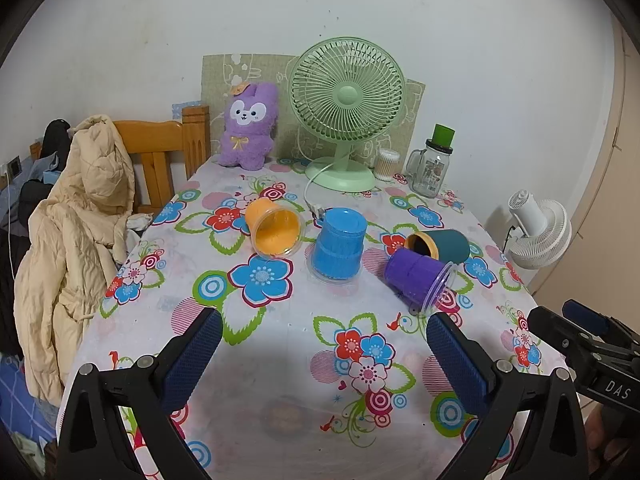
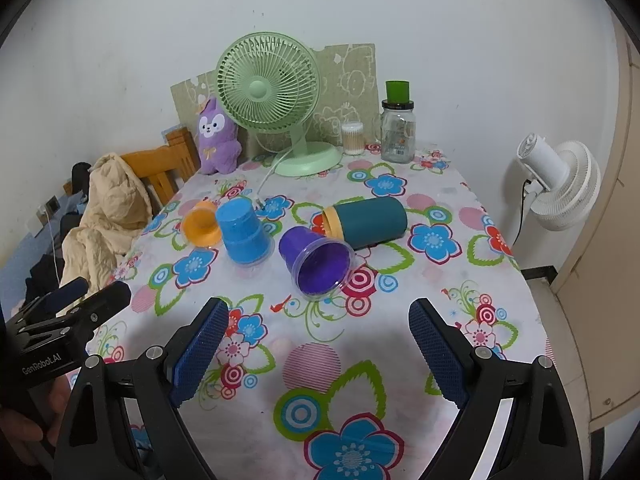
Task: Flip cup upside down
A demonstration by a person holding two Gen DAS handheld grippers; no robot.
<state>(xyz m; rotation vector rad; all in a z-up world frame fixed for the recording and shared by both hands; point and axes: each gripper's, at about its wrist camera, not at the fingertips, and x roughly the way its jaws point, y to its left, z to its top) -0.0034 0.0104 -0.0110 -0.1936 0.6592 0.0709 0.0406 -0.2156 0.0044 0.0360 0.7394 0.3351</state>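
Four cups are sitting mid-worktop on the flowered cloth of the worktop (image 1: 280, 340). The blue cup (image 1: 338, 246) is standing mouth down, base up, its rim flat on the cloth; nothing of its inside is showing. The orange cup (image 1: 274, 227) is lying on its side just left of the blue one, mouth turned toward the near edge, and its inside is showing empty. The purple cup (image 2: 316, 262) is lying on its side to the right of the blue one, mouth facing the near edge, and is likewise showing empty. The dark teal cup (image 2: 366, 222), with a yellow-lined mouth, is lying on its side behind the purple cup, touching or almost touching it; its interior is too dark to judge.

At the back of the worktop a glass jar (image 1: 432, 170) with a green cap is standing upright; its contents cannot be made out. Beside it a small clear container (image 1: 388, 164) is holding cotton swabs. A green fan (image 1: 346, 112) and a purple plush toy (image 1: 249, 128) are standing further left.

The left gripper (image 1: 324, 330) is hovering over the near edge, fingers (image 1: 194, 358) spread wide, holding nothing. The right gripper (image 2: 320, 320) is hovering alongside, fingers equally wide apart and empty, pointing toward the purple cup.
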